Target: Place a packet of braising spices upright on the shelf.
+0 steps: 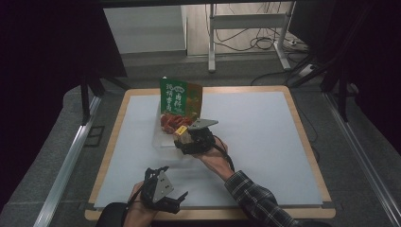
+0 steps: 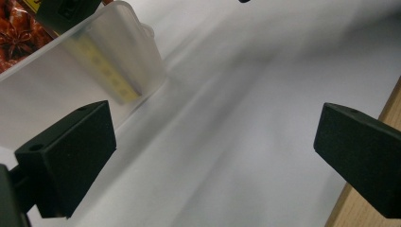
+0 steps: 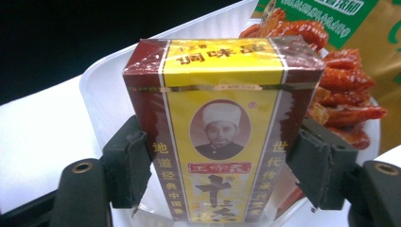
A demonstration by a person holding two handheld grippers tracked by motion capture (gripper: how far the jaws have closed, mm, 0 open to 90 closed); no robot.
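Right gripper (image 1: 182,135) reaches toward 11 o'clock from a plaid-sleeved forearm, pads against the sides of a box (image 3: 222,127). Left gripper (image 1: 158,187) sits low at 6 o'clock, near table edge, jaws wide apart, nothing between them.

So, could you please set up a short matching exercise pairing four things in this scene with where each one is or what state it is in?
Things:
1. yellow and maroon box
2. green bag
3. left gripper
4. clear plastic tub

Places or states:
A. open, jaws apart with nothing between them
B. between the right gripper's pads, over the tub
C. stands upright at the tub's far side
D. on the white table mat, holding the red packets

Pairs: 1-B, 2-C, 3-A, 4-D
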